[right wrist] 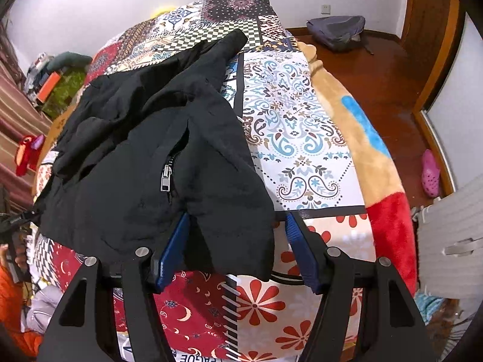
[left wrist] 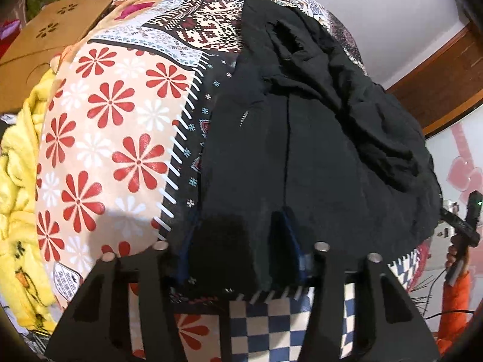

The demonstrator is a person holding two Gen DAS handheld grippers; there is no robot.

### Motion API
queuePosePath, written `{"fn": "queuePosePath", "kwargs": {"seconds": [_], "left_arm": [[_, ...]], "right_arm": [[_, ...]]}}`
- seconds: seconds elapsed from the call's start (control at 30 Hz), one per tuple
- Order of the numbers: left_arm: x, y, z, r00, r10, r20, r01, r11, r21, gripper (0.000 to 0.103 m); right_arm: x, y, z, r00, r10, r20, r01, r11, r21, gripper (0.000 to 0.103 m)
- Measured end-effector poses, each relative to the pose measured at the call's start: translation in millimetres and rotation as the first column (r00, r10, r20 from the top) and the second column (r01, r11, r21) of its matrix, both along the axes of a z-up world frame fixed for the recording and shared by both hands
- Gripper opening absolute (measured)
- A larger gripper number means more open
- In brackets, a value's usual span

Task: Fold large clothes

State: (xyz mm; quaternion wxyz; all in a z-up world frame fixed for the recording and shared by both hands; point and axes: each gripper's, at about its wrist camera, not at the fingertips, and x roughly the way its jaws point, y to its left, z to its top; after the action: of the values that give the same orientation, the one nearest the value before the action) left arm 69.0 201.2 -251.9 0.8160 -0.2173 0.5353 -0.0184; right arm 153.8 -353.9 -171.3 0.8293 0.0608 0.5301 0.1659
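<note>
A black padded jacket (left wrist: pixel 317 150) lies crumpled on a patchwork bedspread (left wrist: pixel 120 120). In the left wrist view my left gripper (left wrist: pixel 238 241) straddles the jacket's near hem. A loose flap of fabric fills the gap and hides most of the left finger, while the blue right pad (left wrist: pixel 291 238) shows beside it. From the right wrist the same jacket (right wrist: pixel 135 150) shows its zip pull (right wrist: pixel 166 178). My right gripper (right wrist: pixel 234 238) stands open around another hem corner, and the right pad (right wrist: pixel 297 241) is a little apart from the cloth.
A yellow fleece blanket (left wrist: pixel 18 196) and a cardboard box (left wrist: pixel 51 39) lie left of the bed. A tan blanket (right wrist: pixel 356 138) with red and blue patches edges the bed's right side. A grey backpack (right wrist: pixel 338 30) and a pink clog (right wrist: pixel 430 175) rest on the wooden floor.
</note>
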Motion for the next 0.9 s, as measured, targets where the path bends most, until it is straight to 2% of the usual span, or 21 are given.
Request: {"fn": "queuePosePath", "kwargs": {"seconds": [0.07, 0.13, 0.2, 0.27, 0.47, 0.57, 0.8, 0.9], "left_arm": [[-5, -1, 1, 1.0, 0.001, 0.0, -0.001, 1.0, 0.013, 0.037], [-6, -1, 4, 1.0, 0.004, 0.0, -0.004, 1.0, 0.017, 0.03], [-7, -2, 10, 1.0, 0.004, 0.012, -0.005, 1.0, 0.02, 0.028], [-7, -6, 20, 0.999, -0.006, 0.032, 0.004, 0.999, 0.054, 0.028], [-3, -20, 51, 0.993, -0.053, 0.104, 0.038, 0.988, 0.147, 0.026], [6, -22, 69, 0.987, -0.048, 0.15, 0.029, 0.992, 0.127, 0.025], [39, -22, 108, 0.964, -0.041, 0.263, 0.032, 0.999, 0.041, 0.024], [54, -24, 122, 0.955, -0.05, 0.294, 0.045, 0.999, 0.024, 0.024]], "right_arm": [[0, 2, 0, 1.0, 0.009, -0.004, -0.009, 1.0, 0.028, 0.04], [0, 6, 2, 1.0, 0.009, 0.021, -0.009, 1.0, -0.007, 0.034], [-3, 12, 7, 0.998, 0.016, 0.052, -0.013, 0.998, -0.057, 0.02], [-5, 12, 12, 0.997, 0.022, 0.073, -0.017, 0.998, -0.064, 0.013], [-7, 17, 33, 0.989, 0.045, 0.143, -0.038, 0.998, -0.052, 0.009], [-1, 22, 45, 0.982, 0.037, 0.183, -0.026, 0.998, -0.065, 0.009], [21, 26, 67, 0.973, 0.009, 0.23, -0.011, 1.0, 0.005, 0.008], [32, 36, 77, 0.964, 0.035, 0.264, -0.033, 0.999, -0.014, 0.008]]}}
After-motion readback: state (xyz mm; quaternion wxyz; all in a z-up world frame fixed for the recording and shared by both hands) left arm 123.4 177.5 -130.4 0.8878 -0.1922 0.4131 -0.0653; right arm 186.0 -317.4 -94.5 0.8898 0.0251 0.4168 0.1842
